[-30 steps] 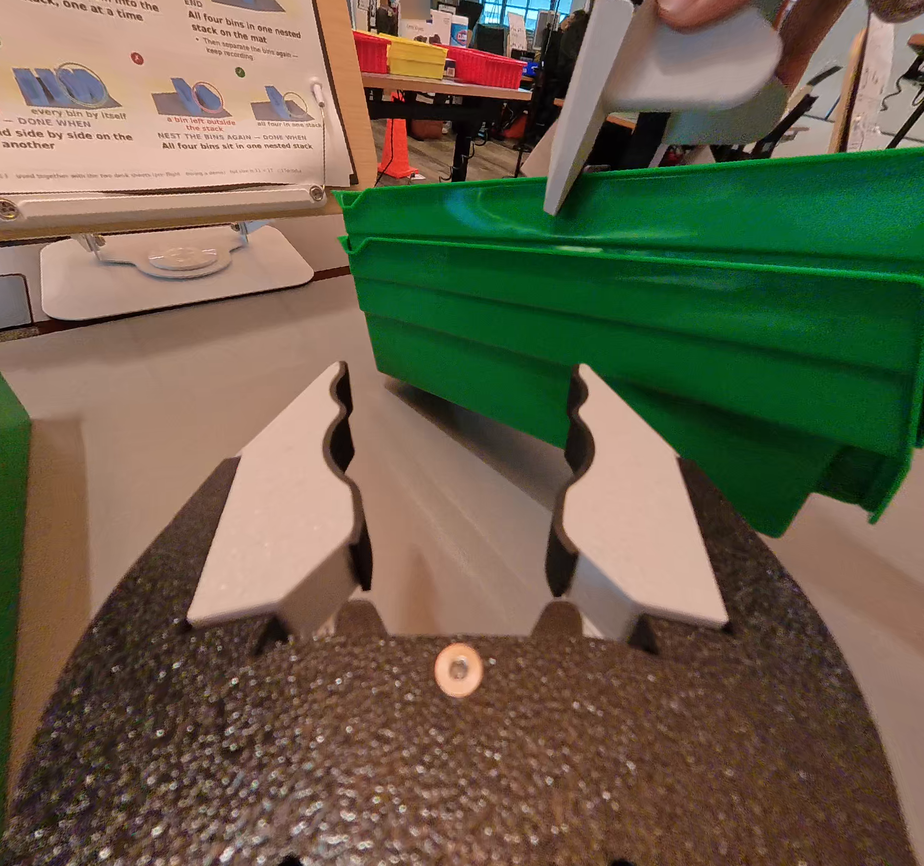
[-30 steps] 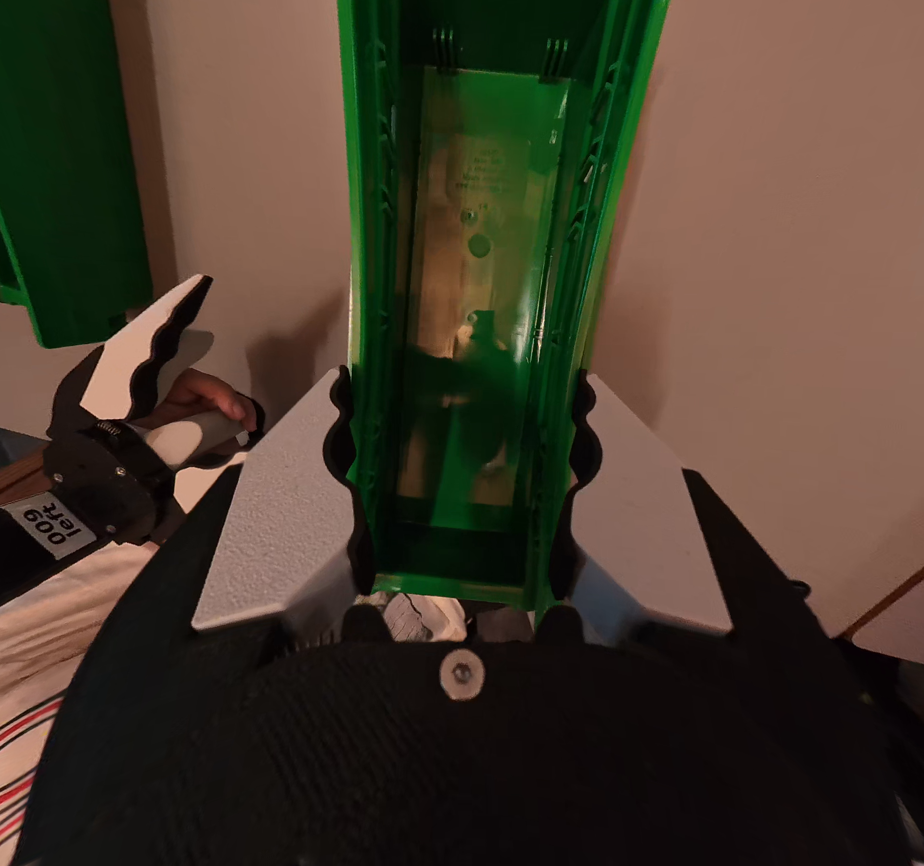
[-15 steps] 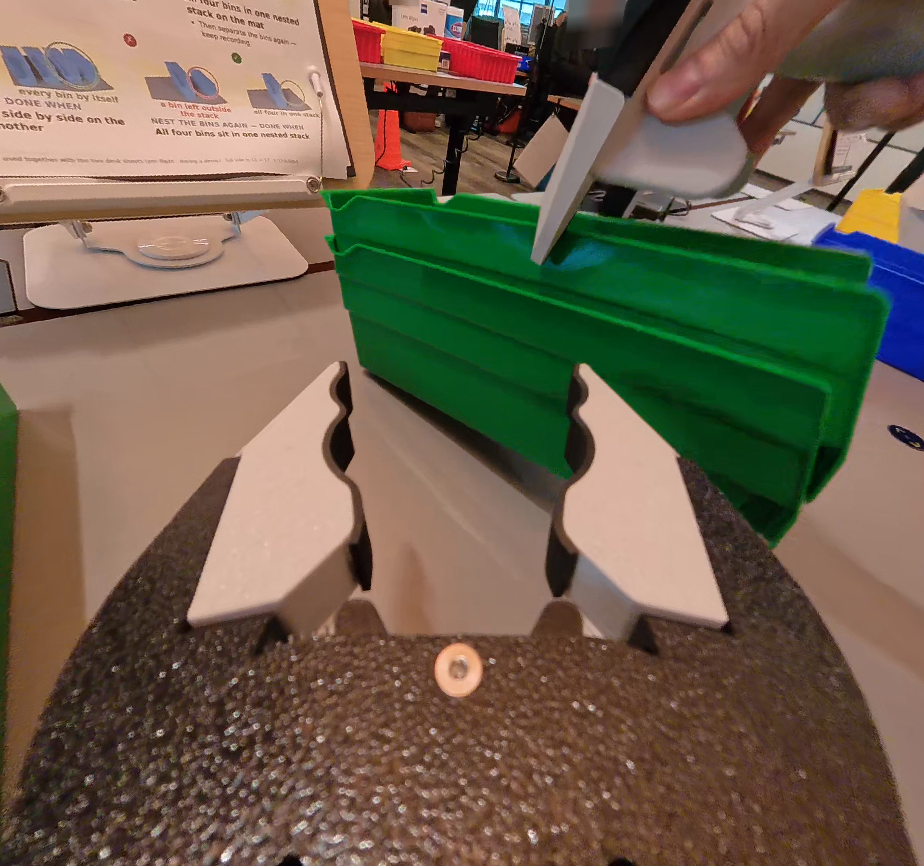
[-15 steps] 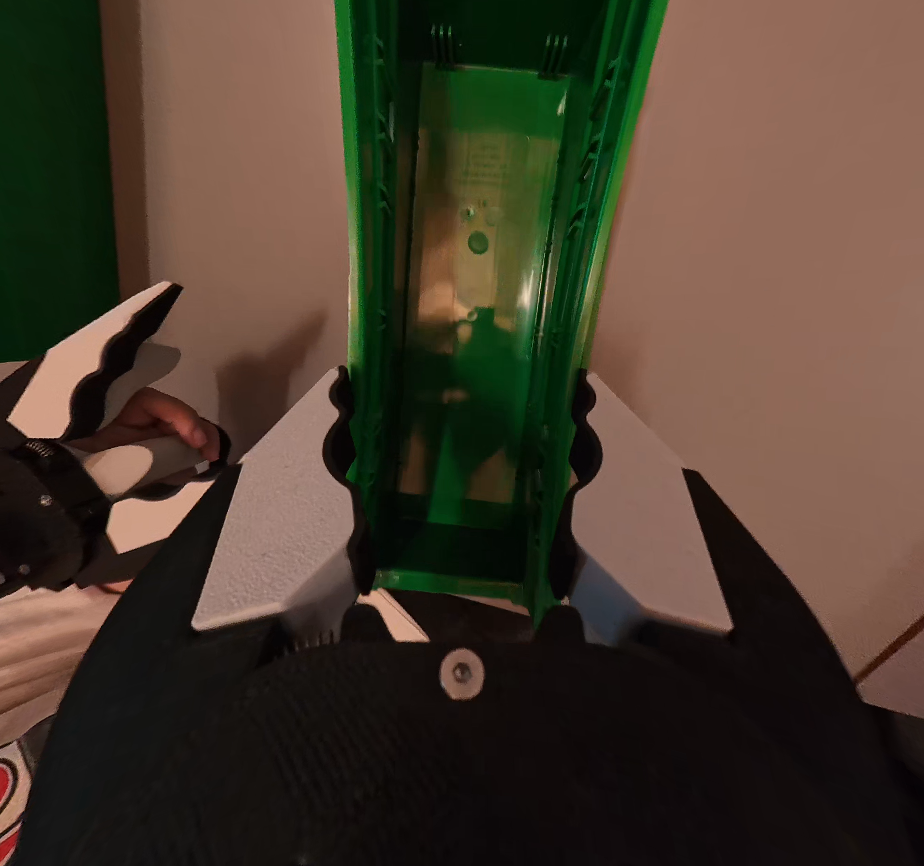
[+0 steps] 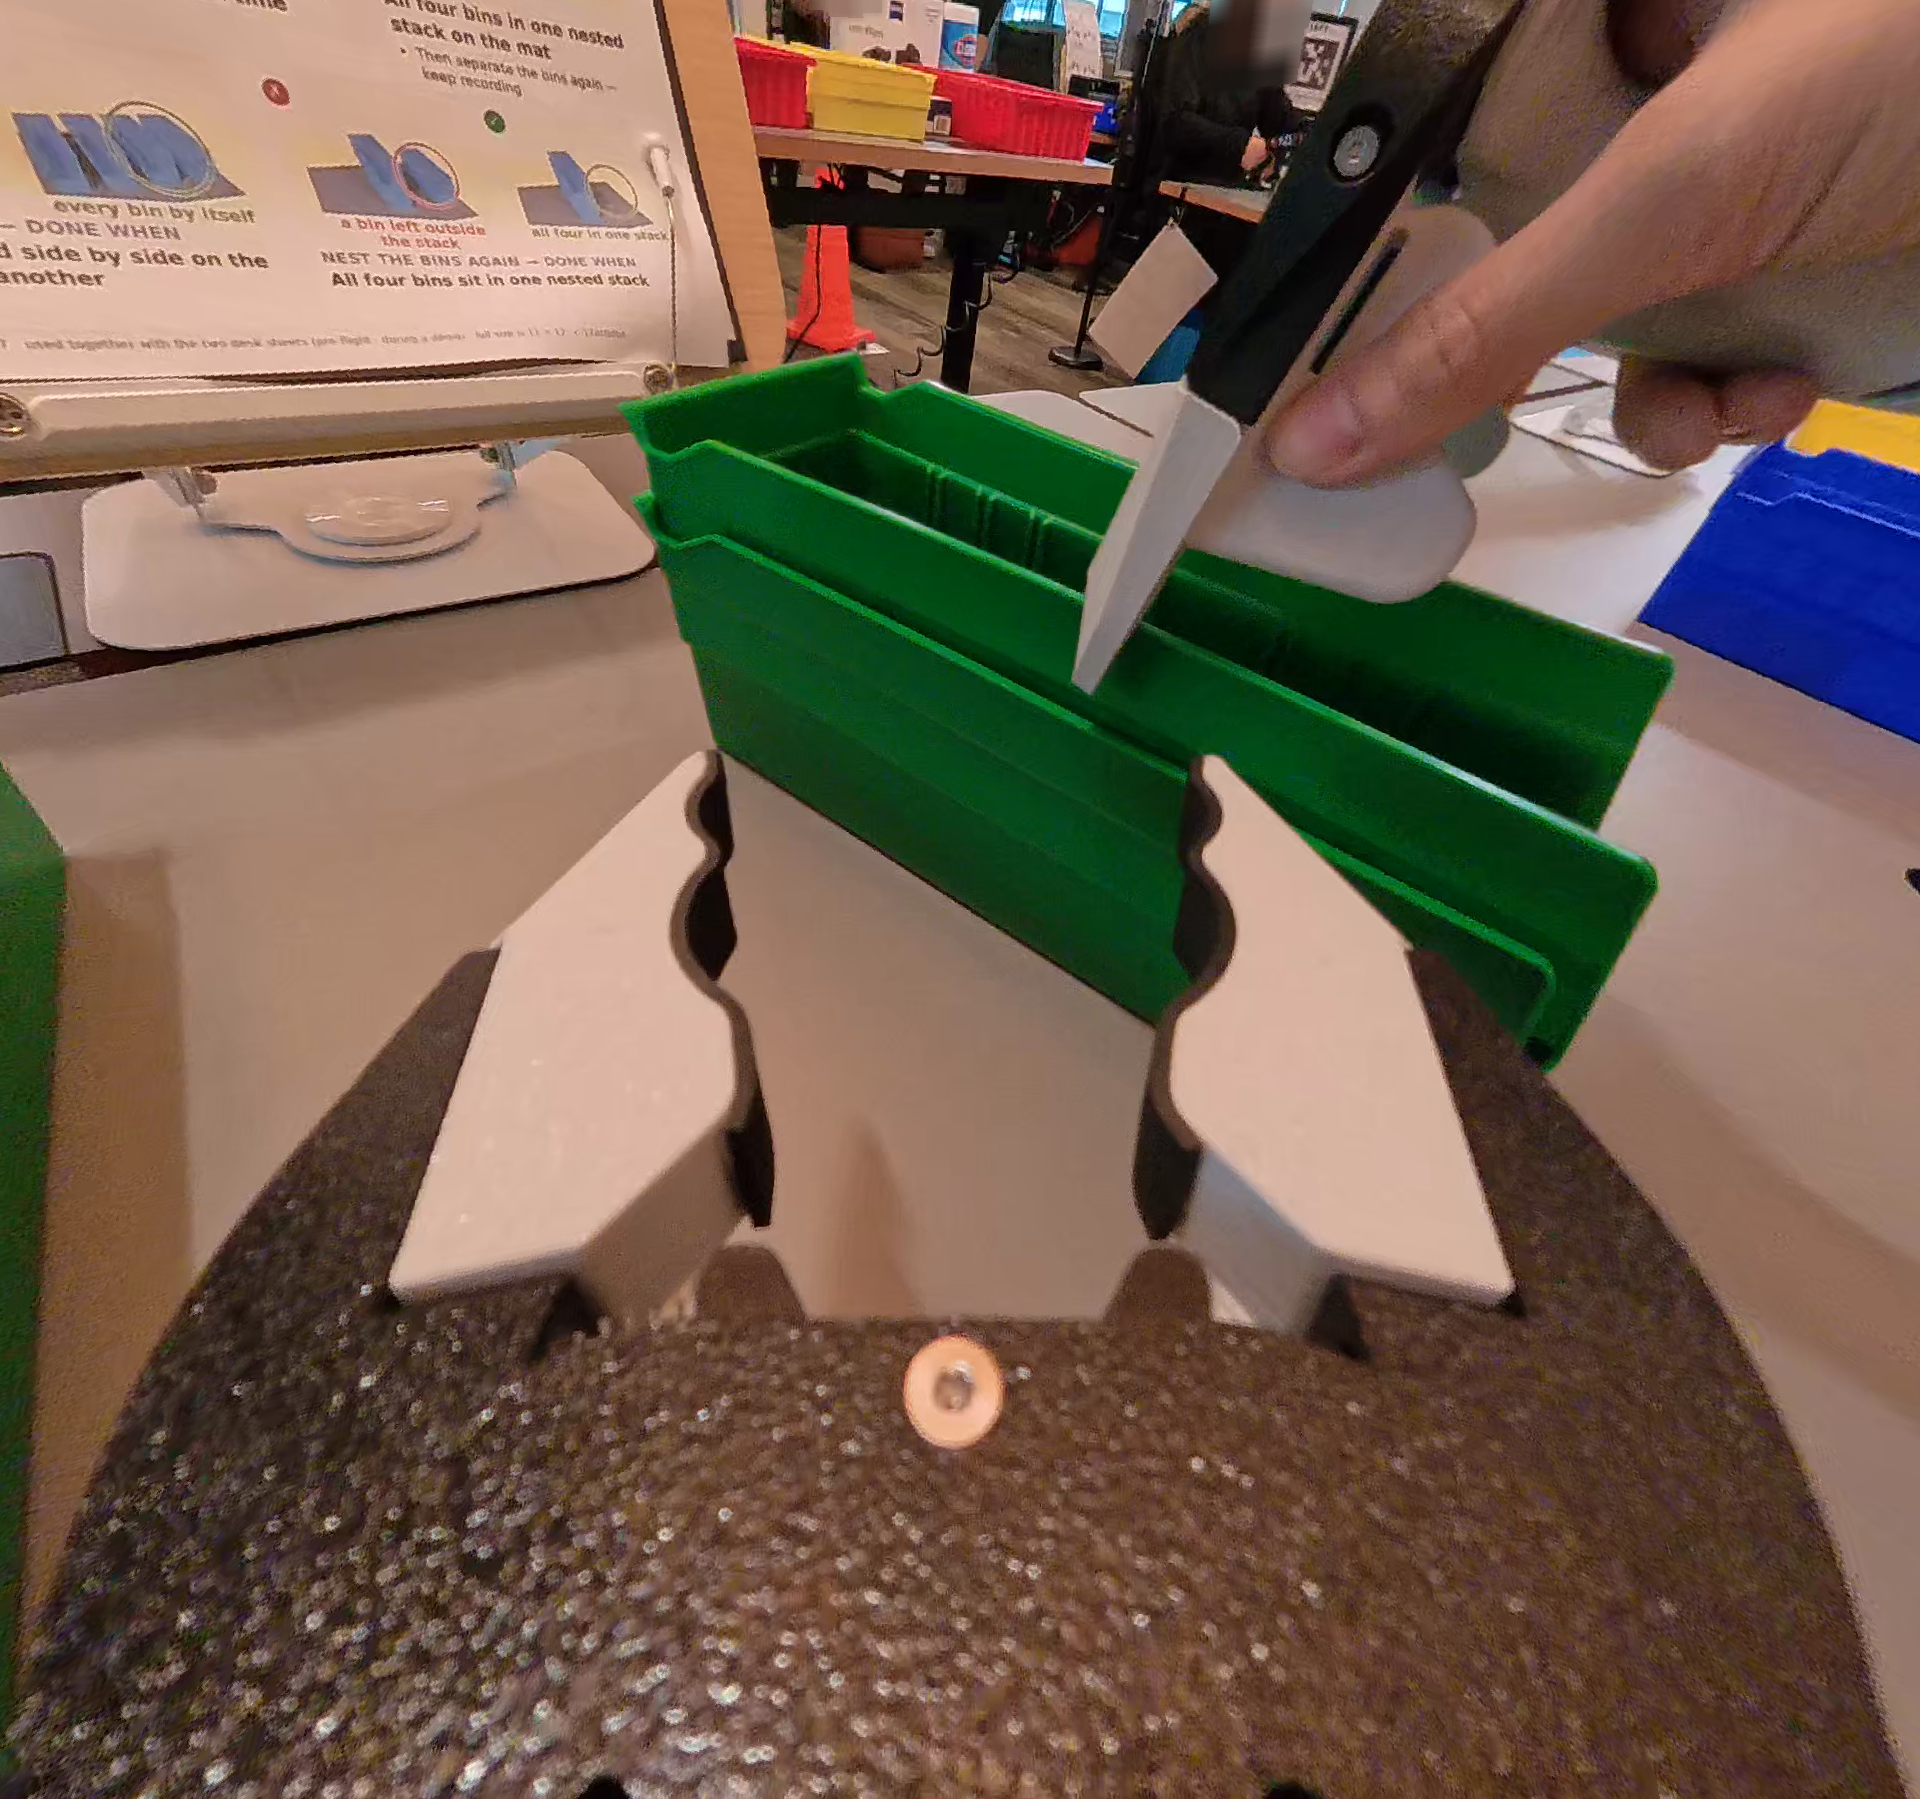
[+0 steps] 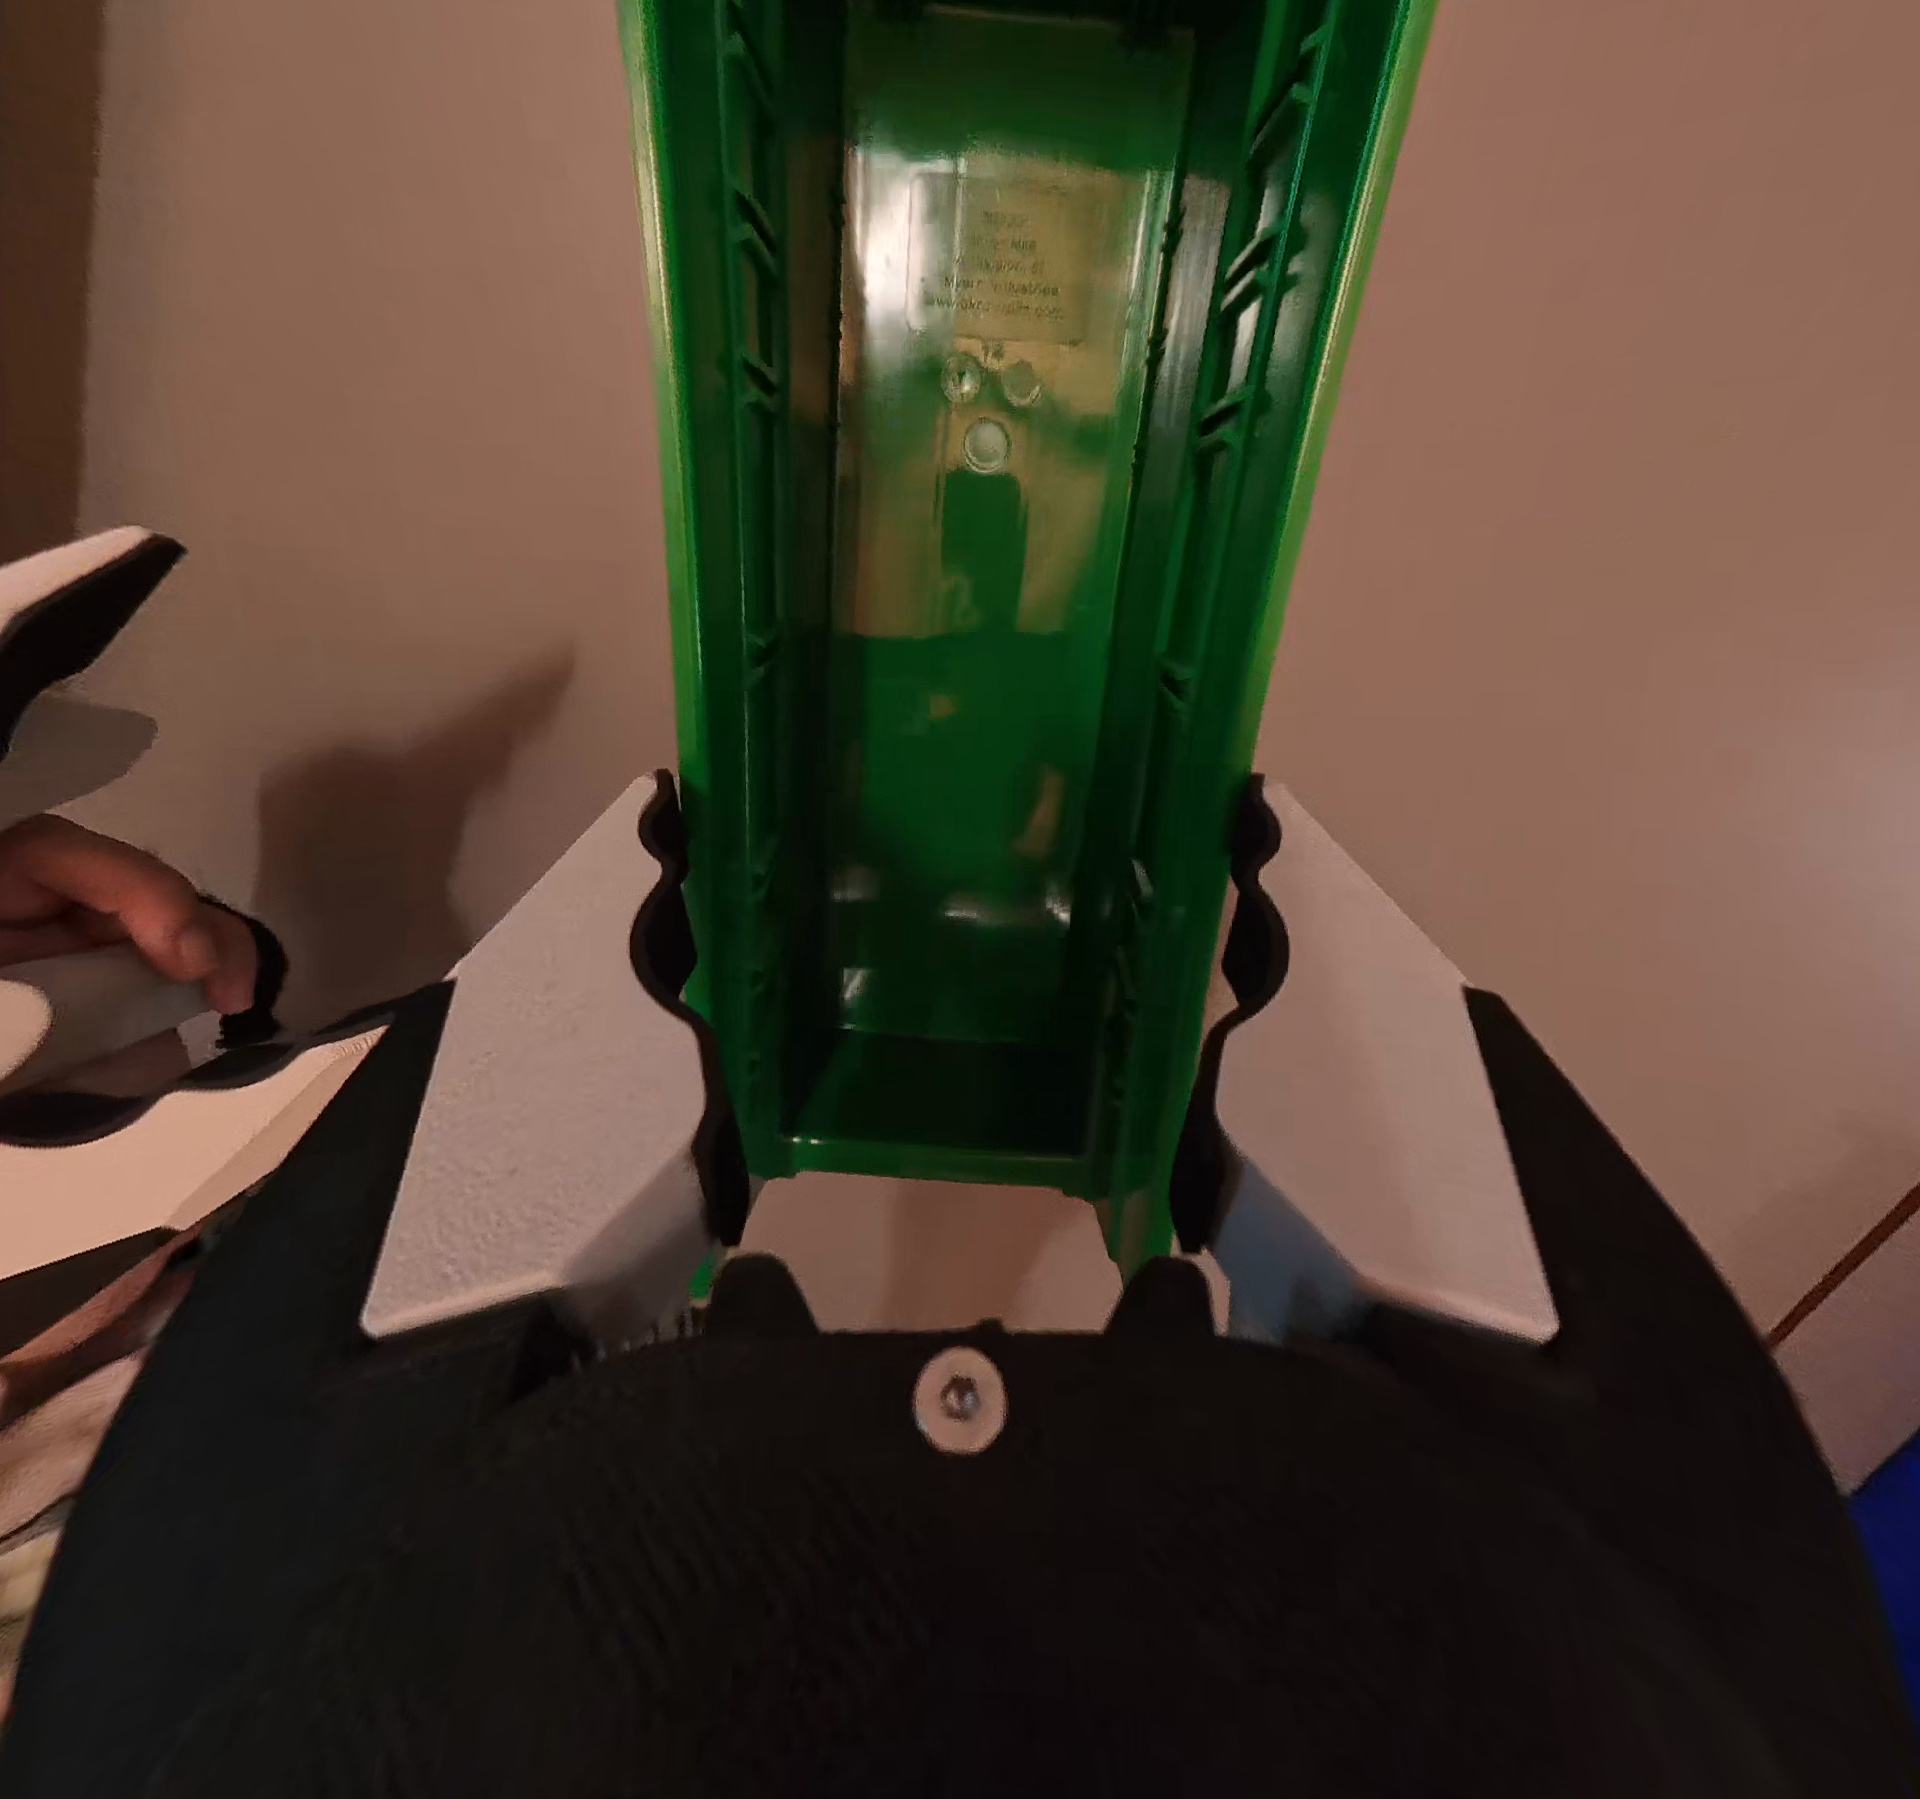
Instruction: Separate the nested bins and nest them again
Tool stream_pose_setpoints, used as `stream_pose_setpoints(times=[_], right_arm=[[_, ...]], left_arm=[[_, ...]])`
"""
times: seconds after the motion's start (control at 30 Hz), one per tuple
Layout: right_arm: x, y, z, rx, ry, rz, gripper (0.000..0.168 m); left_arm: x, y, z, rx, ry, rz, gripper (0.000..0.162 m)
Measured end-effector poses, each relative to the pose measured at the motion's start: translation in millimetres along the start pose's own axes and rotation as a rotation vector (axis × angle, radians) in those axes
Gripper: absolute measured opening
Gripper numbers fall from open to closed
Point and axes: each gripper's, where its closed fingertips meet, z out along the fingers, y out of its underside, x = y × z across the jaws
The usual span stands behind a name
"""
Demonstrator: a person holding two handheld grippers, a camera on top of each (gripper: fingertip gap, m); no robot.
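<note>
Nested green bins point(image 5: 1039, 762) stand upright on the table point(image 5: 312, 814), open tops up; the long axis runs from the instruction board point(image 5: 332, 118) at the far edge obliquely toward the near right. The right gripper point(image 6: 961, 1011) straddles one end, its fingers point(image 6: 540, 1053) clamped on the two long walls, looking down the length. The left gripper point(image 5: 956, 1001) hovers beside the stack, fingers point(image 5: 592, 1095) apart and empty.
</note>
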Motion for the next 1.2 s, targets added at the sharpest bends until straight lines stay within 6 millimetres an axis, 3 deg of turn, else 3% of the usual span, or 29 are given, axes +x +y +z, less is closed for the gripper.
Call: stream_pose_setpoints(times=[0.73, 1.0, 1.2], right_arm=[[3.2, -1.3, 7.3, -0.030, -0.009, 0.010, 0.113], [2.2, -0.4, 4.7, -0.055, -0.016, -0.002, 0.095], [2.6, 0.8, 3.3, -0.064, -0.037, -0.003, 0.091]], left_arm=[[2.1, 3.4, 3.8, -0.008, -0.026, 0.058, 0.084], [4.8, 5.8, 5.8, -0.015, -0.007, 0.045, 0.083], [4.7, 4.4, 5.8, -0.010, 0.000, 0.043, 0.083]])
